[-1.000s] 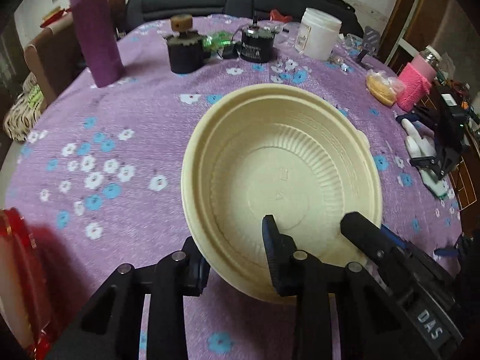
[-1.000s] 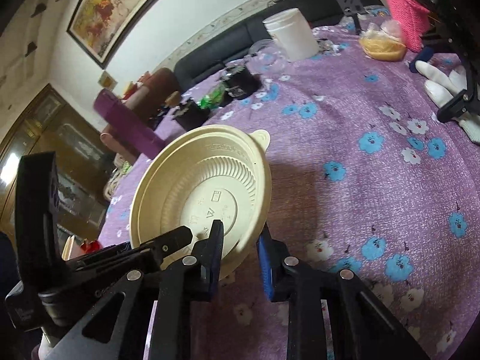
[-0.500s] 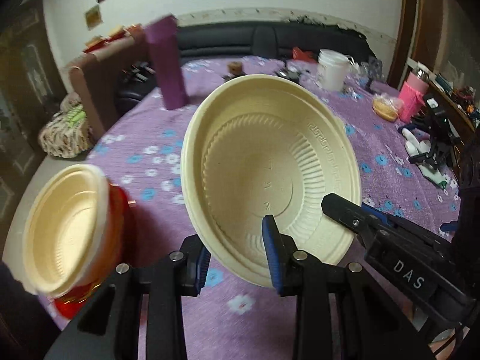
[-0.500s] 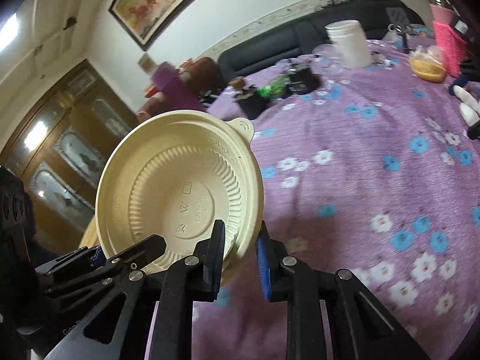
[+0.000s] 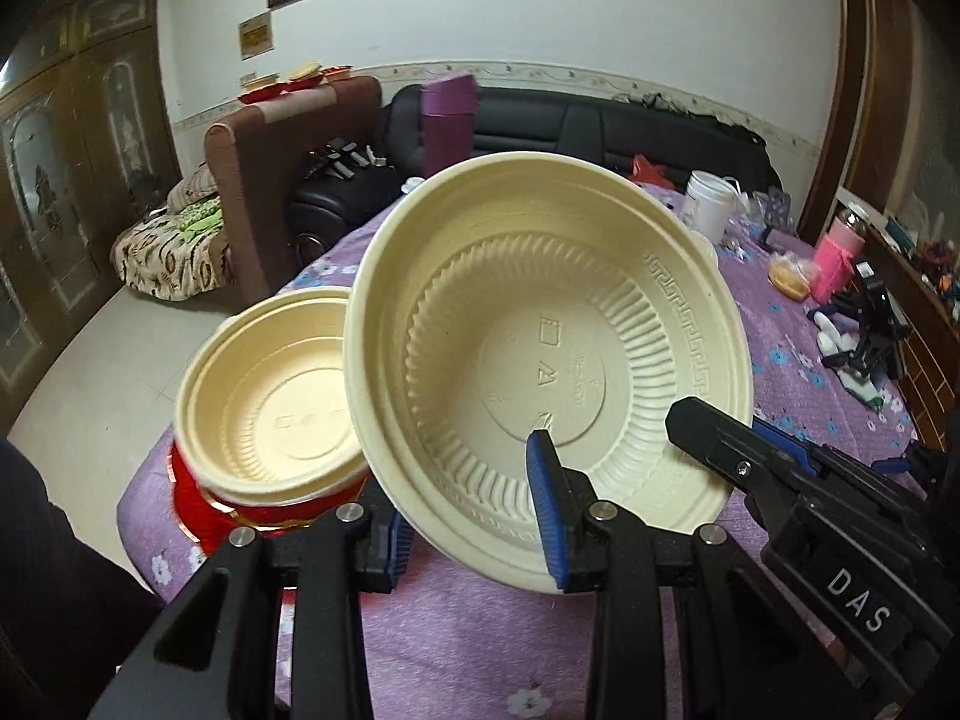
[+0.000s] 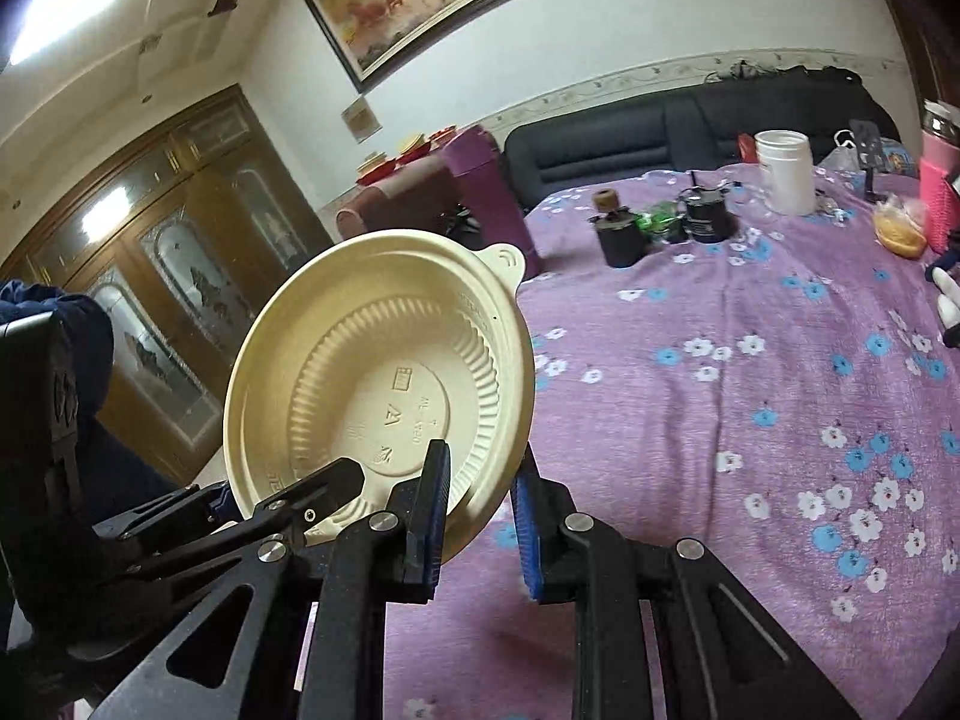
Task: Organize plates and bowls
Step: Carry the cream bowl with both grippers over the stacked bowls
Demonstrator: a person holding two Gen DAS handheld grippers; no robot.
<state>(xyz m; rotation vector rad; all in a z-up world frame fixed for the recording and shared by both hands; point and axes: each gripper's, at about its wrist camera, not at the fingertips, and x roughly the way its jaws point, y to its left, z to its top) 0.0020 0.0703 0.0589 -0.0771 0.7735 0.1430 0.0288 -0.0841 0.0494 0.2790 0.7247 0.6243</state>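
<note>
Both grippers hold one cream plastic bowl (image 5: 540, 330) in the air, tilted, above the table's near left edge. My left gripper (image 5: 474, 522) is shut on its near rim. My right gripper (image 6: 477, 516) is shut on the same bowl (image 6: 378, 402) at its lower right rim; its fingers also show in the left wrist view (image 5: 732, 444). A stack of cream bowls (image 5: 270, 396) sits on a red bowl (image 5: 204, 516) at the table's left edge, just left of and below the held bowl.
The purple flowered tablecloth (image 6: 750, 396) carries a purple bottle (image 6: 480, 186), two black jars (image 6: 618, 234), a white tub (image 6: 783, 171), a pink cup (image 5: 837, 258) and a bag of food (image 6: 900, 228). A sofa (image 5: 600, 126) stands behind.
Both grippers have carried the bowl left and toward the stack of bowls at the table's edge; the stack is now close beside the held bowl.
</note>
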